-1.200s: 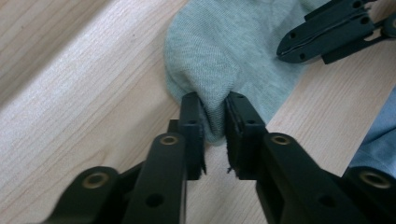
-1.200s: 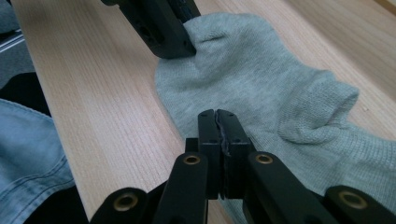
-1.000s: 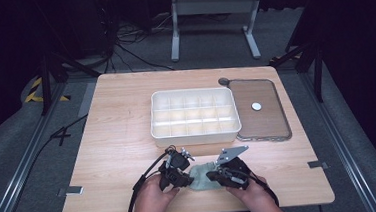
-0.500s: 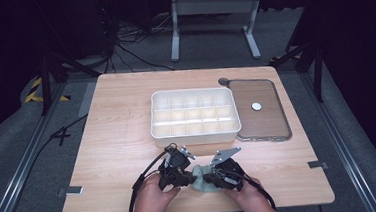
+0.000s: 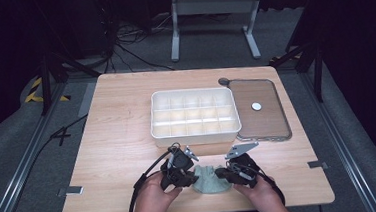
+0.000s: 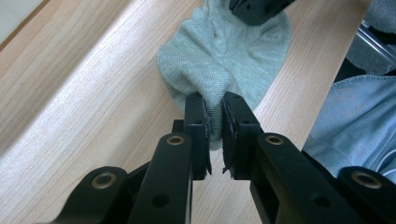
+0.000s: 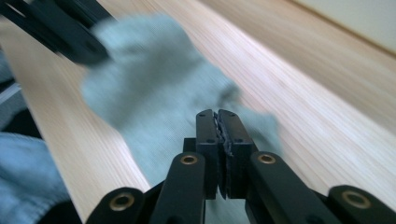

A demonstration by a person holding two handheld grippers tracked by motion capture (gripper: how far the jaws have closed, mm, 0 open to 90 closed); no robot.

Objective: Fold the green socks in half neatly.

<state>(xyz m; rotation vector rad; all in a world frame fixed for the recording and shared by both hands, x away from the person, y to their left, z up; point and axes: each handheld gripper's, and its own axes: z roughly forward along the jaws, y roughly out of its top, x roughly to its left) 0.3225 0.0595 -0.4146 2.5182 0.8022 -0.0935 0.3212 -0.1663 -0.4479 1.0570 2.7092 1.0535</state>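
So both grippers are on the same thing here: a small pale grey-green sock lying on the wooden table, down at about 6 o'clock in the high view, right near the person's edge. The left gripper sits just at the sock's 9 o'clock side and the right gripper at its 3 o'clock side, with the cloth bunched up between them.

In the left gripper view, the left gripper has its jaws pinching a fold of the sock, and you can see the knit squeezed in the narrow gap between the pads. The other gripper's black tip shows at 12 o'clock on the far edge of the sock.

The right gripper view is a bit blurry, but the right gripper has its jaws pressed together with basically no gap, and the sock lies right under and ahead of them. Looks like it's nipping a thin bit of the fabric, though I can't make out the cloth between the pads.

Further up the table, at 12 o'clock from the sock, there's a white compartment box, and just to its 3 o'clock side a brown tray with a small white disc on it. Both are well apart from the grippers.
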